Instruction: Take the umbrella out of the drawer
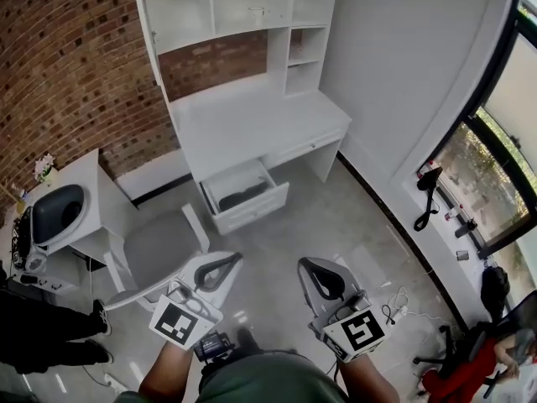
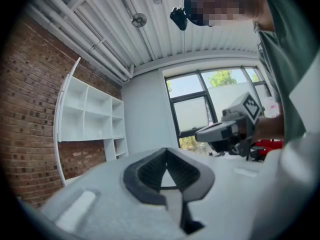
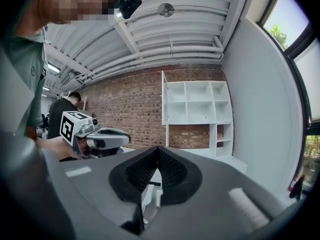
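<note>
The white desk [image 1: 243, 120] stands ahead under a shelf unit [image 1: 235, 7]. Its drawer [image 1: 252, 211] is pulled open, and a dark folded umbrella [image 1: 243, 196] lies inside. Both grippers are held low, well short of the drawer, and both point towards the desk. My left gripper [image 1: 236, 260] is shut and empty, and so is my right gripper [image 1: 304, 264]. In the left gripper view the shut jaws [image 2: 166, 153] face the shelf unit [image 2: 90, 116], and the right gripper [image 2: 227, 130] shows beside them. In the right gripper view the shut jaws [image 3: 158, 150] face the shelves [image 3: 197, 109], with the left gripper [image 3: 100, 136] alongside.
A grey chair [image 1: 159, 246] stands left of the drawer, just ahead of my left gripper. A white side table [image 1: 84, 191] with a grey seat-like object stands far left. A person in black [image 1: 42, 330] is at the lower left. Cables [image 1: 394, 309] lie on the floor near the window wall.
</note>
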The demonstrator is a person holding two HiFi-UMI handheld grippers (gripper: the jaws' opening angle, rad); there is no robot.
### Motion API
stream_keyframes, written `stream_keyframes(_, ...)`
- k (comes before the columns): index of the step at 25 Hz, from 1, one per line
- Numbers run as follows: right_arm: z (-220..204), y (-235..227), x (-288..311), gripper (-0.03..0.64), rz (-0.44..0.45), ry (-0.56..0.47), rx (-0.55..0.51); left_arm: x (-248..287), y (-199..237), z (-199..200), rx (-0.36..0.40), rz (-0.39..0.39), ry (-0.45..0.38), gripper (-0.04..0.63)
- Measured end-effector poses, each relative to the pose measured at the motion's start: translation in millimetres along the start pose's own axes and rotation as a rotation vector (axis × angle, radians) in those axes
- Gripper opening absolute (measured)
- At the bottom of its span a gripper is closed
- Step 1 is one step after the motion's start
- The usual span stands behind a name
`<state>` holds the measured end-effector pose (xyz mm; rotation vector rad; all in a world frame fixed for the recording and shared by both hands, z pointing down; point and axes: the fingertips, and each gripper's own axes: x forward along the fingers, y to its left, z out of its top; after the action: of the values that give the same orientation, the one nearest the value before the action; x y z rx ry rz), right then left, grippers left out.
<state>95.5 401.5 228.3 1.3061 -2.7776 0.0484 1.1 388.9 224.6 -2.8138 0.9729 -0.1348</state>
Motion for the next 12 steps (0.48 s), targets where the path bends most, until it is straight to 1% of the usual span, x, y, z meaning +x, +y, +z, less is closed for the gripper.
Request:
stream_keyframes(7,5.3,-4.9,58.5,0.005,-0.047,-0.005,-0.006,8.6,59.0,-11.0,-0.006,-0.047,-0.022,0.003)
stream_keyframes(12,8.5,-17.9,93.7,0.005,-0.045,0.010,-0.007,20.7,95.4,-17.3,-0.016,-0.049,-0.024,0.003)
